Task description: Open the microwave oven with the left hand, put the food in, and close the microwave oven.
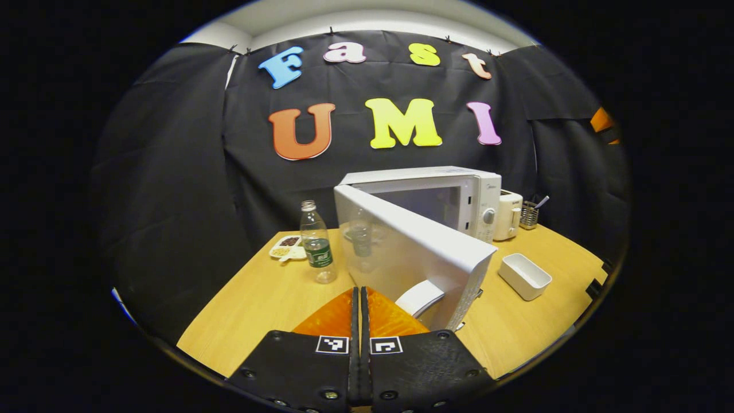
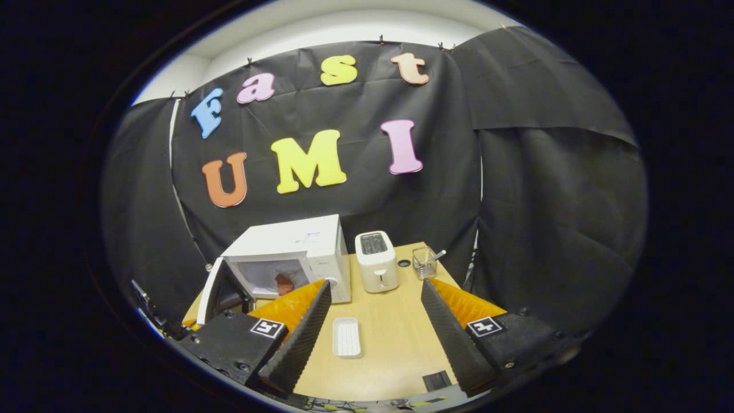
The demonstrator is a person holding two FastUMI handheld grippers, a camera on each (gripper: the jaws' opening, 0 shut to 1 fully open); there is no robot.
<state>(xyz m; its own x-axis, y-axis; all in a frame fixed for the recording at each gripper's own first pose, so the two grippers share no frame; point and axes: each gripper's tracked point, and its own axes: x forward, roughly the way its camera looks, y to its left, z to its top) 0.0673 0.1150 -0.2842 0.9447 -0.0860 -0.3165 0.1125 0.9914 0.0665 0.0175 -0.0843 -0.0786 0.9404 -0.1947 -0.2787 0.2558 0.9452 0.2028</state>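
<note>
The white box-shaped microwave oven (image 1: 436, 201) stands at the back of the light wooden table (image 1: 258, 298) in the left gripper view, its white door (image 1: 401, 252) swung wide toward the camera. The left gripper (image 1: 360, 310) sits just in front of that door, jaws pressed together on nothing. A clear plastic bottle with a green label (image 1: 317, 244) stands left of the door, and a white rectangular dish (image 1: 524, 276) lies to the right. Over to the right gripper view: the right gripper (image 2: 373, 310) hangs over the table with jaws wide apart, and a reddish-brown piece of food (image 2: 283, 283) rests inside the open oven, beside a white toaster (image 2: 376, 261).
</note>
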